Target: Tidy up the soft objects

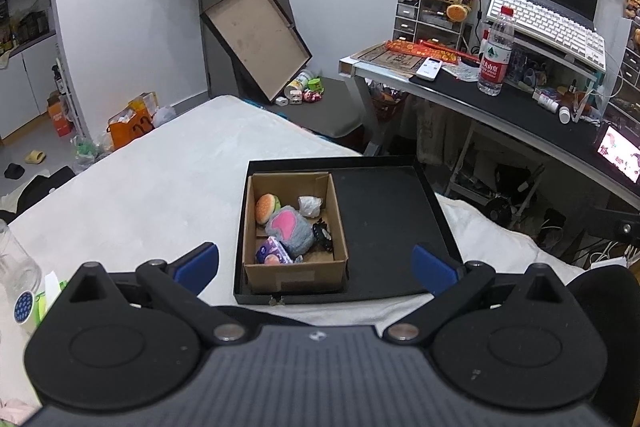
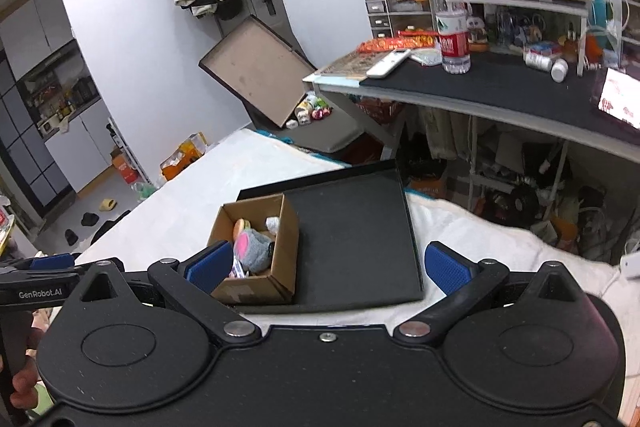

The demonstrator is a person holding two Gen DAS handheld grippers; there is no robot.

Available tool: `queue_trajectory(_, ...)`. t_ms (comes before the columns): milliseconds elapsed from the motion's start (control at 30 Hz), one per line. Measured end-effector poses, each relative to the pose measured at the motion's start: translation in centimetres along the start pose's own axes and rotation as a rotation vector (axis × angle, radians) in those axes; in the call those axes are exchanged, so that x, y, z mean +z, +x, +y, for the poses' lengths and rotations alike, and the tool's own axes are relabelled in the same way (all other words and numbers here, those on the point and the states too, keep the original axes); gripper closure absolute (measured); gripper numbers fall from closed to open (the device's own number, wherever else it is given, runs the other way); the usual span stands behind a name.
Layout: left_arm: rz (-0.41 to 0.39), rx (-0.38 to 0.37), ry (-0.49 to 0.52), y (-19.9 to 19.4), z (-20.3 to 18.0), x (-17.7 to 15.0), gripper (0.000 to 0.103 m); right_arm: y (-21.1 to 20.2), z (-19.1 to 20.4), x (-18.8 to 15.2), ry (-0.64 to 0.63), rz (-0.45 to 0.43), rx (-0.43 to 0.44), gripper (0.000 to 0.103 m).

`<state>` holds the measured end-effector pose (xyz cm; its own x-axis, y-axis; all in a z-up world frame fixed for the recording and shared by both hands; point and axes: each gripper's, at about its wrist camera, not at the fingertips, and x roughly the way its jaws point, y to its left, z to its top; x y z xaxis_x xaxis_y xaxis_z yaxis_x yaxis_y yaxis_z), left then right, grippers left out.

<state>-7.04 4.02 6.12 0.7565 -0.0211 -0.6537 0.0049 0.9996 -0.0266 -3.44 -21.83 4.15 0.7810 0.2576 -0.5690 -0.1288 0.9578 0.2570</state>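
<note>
Both claws gaped wide and held nothing: the left claw [image 1: 316,267] and right claw [image 2: 328,265] hung low in frame over the black tray [image 1: 384,211] on the bed [image 1: 152,187]. Centre frame, the cardboard box [image 1: 294,273] held a burger plush [image 1: 267,207] and grey-pink plush [image 1: 289,230].

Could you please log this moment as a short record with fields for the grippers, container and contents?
left gripper: open, empty
right gripper: open, empty
container: cardboard box in left part of black tray
contents: burger plush, grey and pink plush, white wad, purple packet
tray rests on: white bed
</note>
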Motion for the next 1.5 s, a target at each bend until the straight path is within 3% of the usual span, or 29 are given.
queue_trajectory(1500, 0.028, 0.012, 0.015, 0.4, -0.2, -0.7, 0.001, 0.6, -0.2, -1.3, -0.006, 0.047, -0.05, 0.0)
